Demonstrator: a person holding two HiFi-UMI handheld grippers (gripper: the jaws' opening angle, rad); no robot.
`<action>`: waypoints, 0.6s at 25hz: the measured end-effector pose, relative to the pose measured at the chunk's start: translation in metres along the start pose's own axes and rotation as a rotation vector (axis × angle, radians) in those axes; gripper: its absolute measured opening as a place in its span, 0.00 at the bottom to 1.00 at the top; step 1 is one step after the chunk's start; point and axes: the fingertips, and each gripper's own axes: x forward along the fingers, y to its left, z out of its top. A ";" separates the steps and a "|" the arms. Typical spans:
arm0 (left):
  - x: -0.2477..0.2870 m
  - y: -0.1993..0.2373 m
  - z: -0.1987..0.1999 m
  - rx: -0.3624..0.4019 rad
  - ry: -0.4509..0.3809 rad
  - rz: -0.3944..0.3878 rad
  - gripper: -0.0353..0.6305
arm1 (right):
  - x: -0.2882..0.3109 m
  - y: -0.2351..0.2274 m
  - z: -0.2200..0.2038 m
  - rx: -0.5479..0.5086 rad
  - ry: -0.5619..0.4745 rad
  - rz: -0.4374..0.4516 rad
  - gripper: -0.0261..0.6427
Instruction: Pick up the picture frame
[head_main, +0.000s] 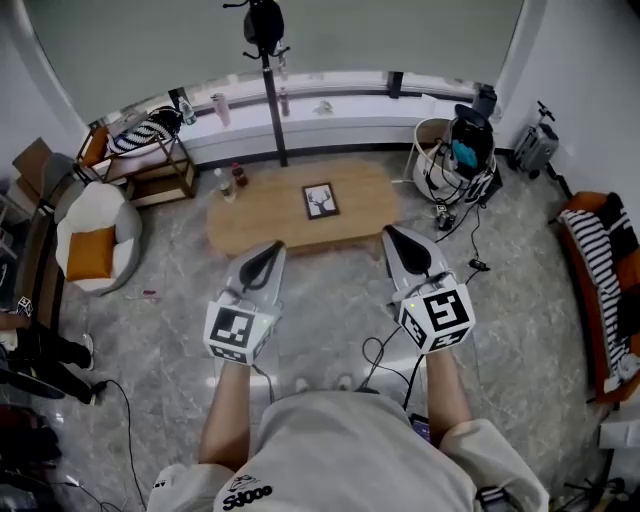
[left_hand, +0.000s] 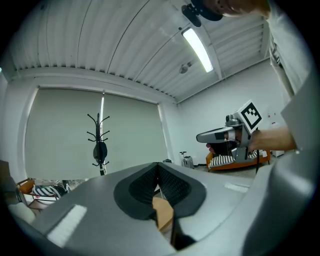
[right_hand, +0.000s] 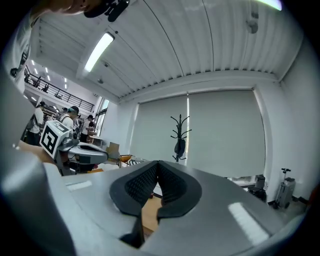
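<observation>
A small dark picture frame (head_main: 320, 201) with a white print lies flat near the middle of a low wooden coffee table (head_main: 270, 225). My left gripper (head_main: 274, 246) is held level short of the table's near left edge, jaws shut and empty. To its right my right gripper (head_main: 391, 232) hovers near the table's near right corner, also shut with nothing in it. In the left gripper view the closed jaws (left_hand: 158, 165) fill the lower half, with the right gripper (left_hand: 200, 136) off to the side. The right gripper view shows its shut jaws (right_hand: 158, 163) and the left gripper (right_hand: 102, 154).
Two bottles (head_main: 232, 180) stand at the table's far left corner. A coat stand (head_main: 266, 60) rises behind it. There is a white armchair with an orange cushion (head_main: 90, 237) at the left, a basket of gear (head_main: 455, 155) at the right, a striped sofa (head_main: 605, 270), and cables (head_main: 385, 355) on the floor.
</observation>
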 end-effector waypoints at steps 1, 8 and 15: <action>0.001 -0.001 -0.001 -0.012 0.003 -0.007 0.07 | 0.000 0.000 0.000 0.007 -0.005 0.008 0.04; 0.008 -0.005 -0.006 -0.068 0.015 -0.020 0.07 | -0.005 -0.006 0.000 0.028 -0.049 0.059 0.04; 0.004 -0.023 -0.015 -0.032 0.045 0.005 0.07 | -0.007 -0.005 -0.016 0.056 -0.022 0.120 0.04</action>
